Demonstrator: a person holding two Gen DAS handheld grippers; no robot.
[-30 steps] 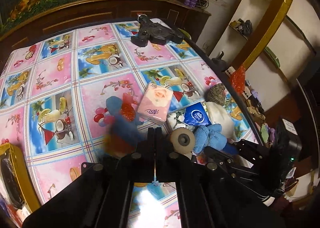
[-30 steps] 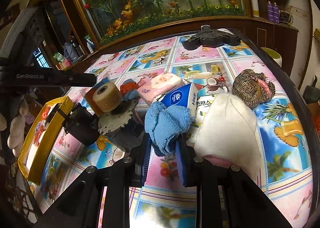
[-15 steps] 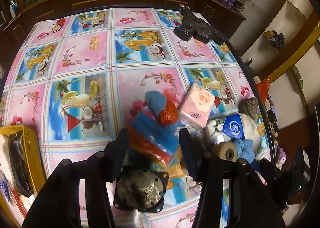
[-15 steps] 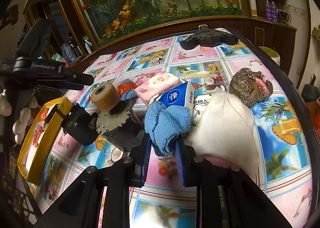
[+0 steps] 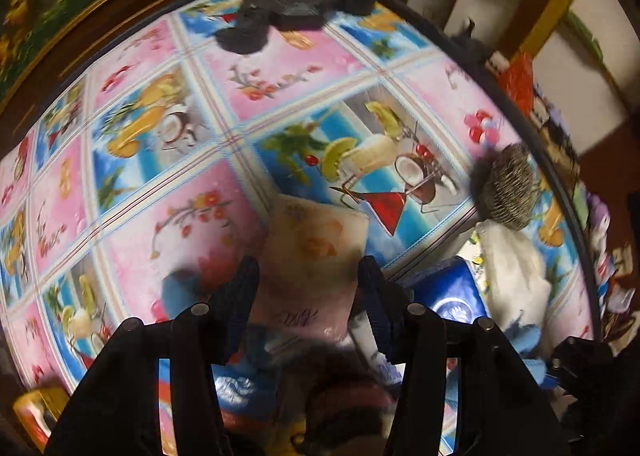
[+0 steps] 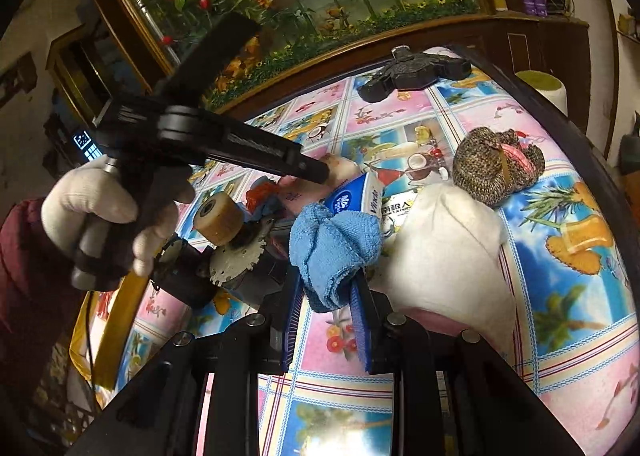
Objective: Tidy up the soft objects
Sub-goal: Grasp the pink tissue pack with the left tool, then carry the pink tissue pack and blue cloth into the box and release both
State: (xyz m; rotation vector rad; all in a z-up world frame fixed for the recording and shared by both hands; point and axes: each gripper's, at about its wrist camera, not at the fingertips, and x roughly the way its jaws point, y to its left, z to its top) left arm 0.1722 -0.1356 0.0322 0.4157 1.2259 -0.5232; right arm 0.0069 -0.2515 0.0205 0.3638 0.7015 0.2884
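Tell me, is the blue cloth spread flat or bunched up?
Bunched up: the blue cloth sits crumpled in folds, pinched in the right gripper.

Counted on the patterned surface (image 6: 568, 288): one blue towel (image 6: 334, 252); one white cloth (image 6: 444, 256); one brown knitted hat (image 6: 496, 169); two tissue packs (one pink (image 5: 316, 252), one blue (image 6: 352, 195)); one tan roller (image 6: 218, 219) fixed to one toothed disc (image 6: 238, 262); one black three-armed stand (image 6: 412, 71). One yellow-rimmed basket (image 6: 116, 320) sits at the surface's left edge. Two grippers (image 5: 306, 284) (image 6: 326, 304) are visible, and one gloved hand (image 6: 104, 211).
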